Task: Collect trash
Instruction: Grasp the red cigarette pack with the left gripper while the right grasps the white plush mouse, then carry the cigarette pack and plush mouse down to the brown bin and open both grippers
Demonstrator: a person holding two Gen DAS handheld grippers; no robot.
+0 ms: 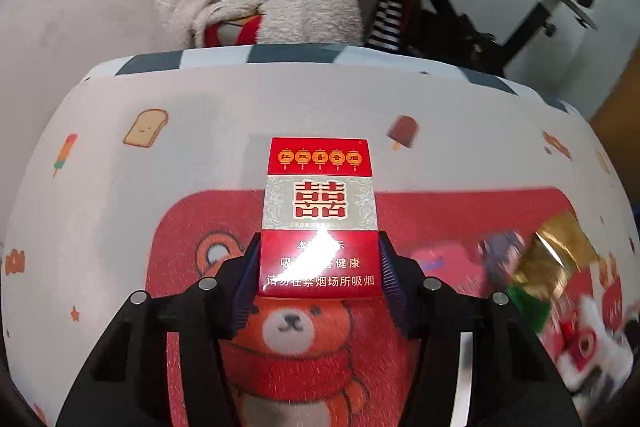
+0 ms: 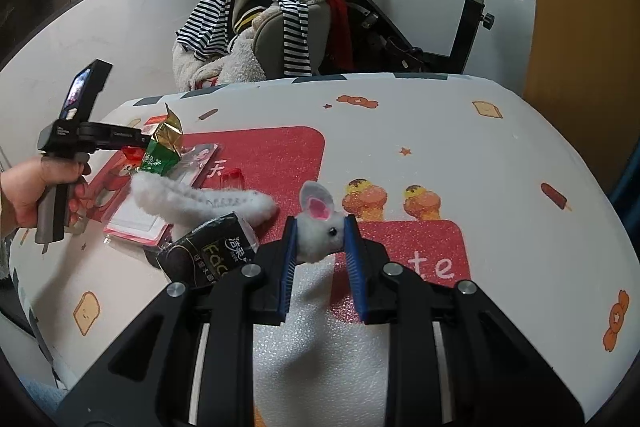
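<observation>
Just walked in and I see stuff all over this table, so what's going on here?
A person is clearing the table with a handheld gripper in each hand. The left gripper is clamped on a red cigarette pack, held above the tablecloth. The right gripper is shut on a small white plush bunny. A green and gold snack wrapper, a black tissue pack, a white fuzzy strip and a red-edged plastic package still lie on the table.

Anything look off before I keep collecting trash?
Yes. The right gripper is shut on a white plush bunny, a toy rather than trash. The left gripper is shut on a red cigarette pack. A black tissue pack and a green-gold wrapper lie uncollected on the table.
</observation>
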